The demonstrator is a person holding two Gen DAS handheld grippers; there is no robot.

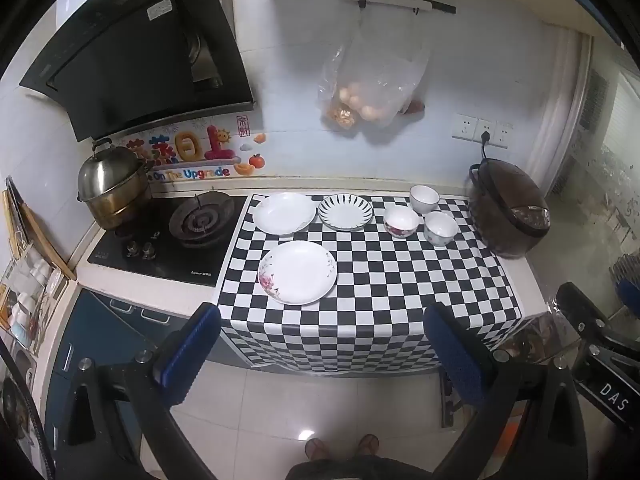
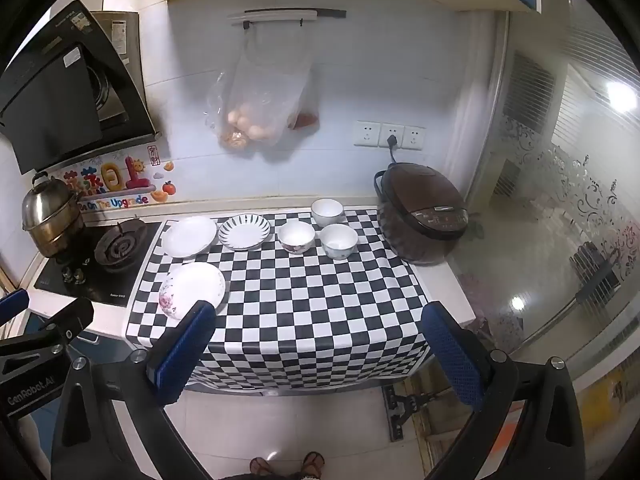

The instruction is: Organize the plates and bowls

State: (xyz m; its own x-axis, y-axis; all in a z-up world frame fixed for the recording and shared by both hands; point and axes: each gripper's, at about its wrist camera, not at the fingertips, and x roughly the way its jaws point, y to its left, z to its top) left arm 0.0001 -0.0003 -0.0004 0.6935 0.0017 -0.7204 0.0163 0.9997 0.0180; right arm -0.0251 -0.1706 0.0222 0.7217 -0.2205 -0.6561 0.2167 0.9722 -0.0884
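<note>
Three plates lie on the checkered cloth (image 1: 380, 280): a flower-print plate (image 1: 297, 271) (image 2: 192, 290) nearest me, a plain white plate (image 1: 283, 213) (image 2: 189, 236) behind it, and a striped-rim plate (image 1: 345, 211) (image 2: 244, 231) to its right. Three bowls stand further right: a flowered bowl (image 1: 401, 221) (image 2: 296, 237), a white bowl (image 1: 424, 198) (image 2: 327, 212) at the back and a blue-patterned bowl (image 1: 440, 228) (image 2: 338, 241). My left gripper (image 1: 320, 344) and right gripper (image 2: 320, 344) hang open in front of the counter, well short of the dishes, nothing between their blue pads.
A brown rice cooker (image 1: 508, 212) (image 2: 424, 212) stands at the cloth's right end, plugged into the wall. Left of the cloth are a gas hob (image 1: 168, 236) and a steel steamer pot (image 1: 110, 188). A bag of eggs (image 1: 368, 92) hangs on the wall. A person's sandalled feet (image 1: 340, 446) show below.
</note>
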